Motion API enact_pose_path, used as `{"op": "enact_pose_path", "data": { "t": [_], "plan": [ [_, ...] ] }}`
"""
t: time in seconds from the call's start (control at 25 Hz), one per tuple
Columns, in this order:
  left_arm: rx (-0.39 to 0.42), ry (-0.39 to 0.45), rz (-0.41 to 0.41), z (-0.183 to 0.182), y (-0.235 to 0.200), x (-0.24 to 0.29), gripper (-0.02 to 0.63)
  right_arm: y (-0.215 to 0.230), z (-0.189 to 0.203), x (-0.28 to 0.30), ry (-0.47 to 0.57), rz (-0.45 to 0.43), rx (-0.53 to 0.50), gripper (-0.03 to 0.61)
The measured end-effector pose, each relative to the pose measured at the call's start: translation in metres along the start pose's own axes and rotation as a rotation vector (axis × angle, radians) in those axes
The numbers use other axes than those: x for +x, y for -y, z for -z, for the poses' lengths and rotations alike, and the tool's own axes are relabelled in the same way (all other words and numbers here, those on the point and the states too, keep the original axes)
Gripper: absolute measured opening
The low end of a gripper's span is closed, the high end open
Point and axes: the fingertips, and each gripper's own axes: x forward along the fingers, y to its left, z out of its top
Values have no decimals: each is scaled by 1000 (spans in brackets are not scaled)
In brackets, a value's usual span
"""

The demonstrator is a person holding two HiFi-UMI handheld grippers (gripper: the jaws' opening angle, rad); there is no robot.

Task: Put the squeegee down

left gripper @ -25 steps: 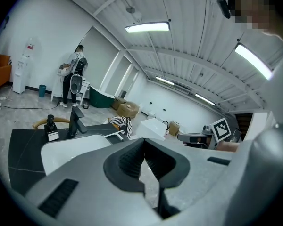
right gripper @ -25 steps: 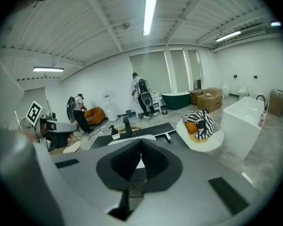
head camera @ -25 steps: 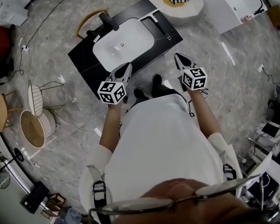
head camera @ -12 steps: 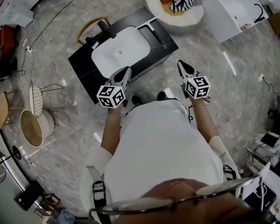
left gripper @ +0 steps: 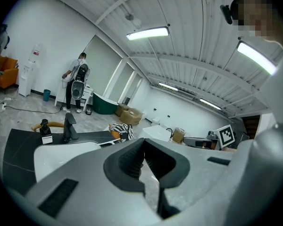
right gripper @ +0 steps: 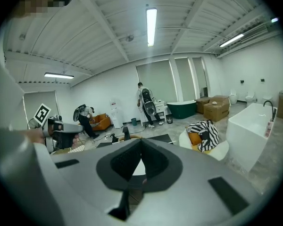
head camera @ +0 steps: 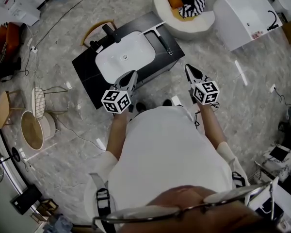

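Though print was looked for, none can be read: a white label is carried by the bottle (left gripper: 46,134) next to the faucet (left gripper: 70,127), txt too small. Only black/white square markers are seen, on the cubes of the left gripper (head camera: 132,74) and right gripper (head camera: 188,67). The squeegee (head camera: 164,37) is laid flat on the black counter (head camera: 87,72), just right of the white basin (head camera: 121,52), handle twd the counter's near corner. It is touched by neither gripper; it lies ahead of both, approx between their lines, nearer the L one. L gripper tip is held over the counter's near edge by the basin; R gripper is held over floor, off the counter's right corner. L jaws are seen closed tip to tip, nothing between; R jaws likewise closed and empty.
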Motion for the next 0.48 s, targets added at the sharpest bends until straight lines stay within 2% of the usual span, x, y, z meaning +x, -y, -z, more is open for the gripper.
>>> {"op": "enact_pose_path", "data": {
  "t": [0.48],
  "plan": [
    [-11,11,2,-2,3,6,5,14,-3,-3,5,10,15,5]
  ]
}}
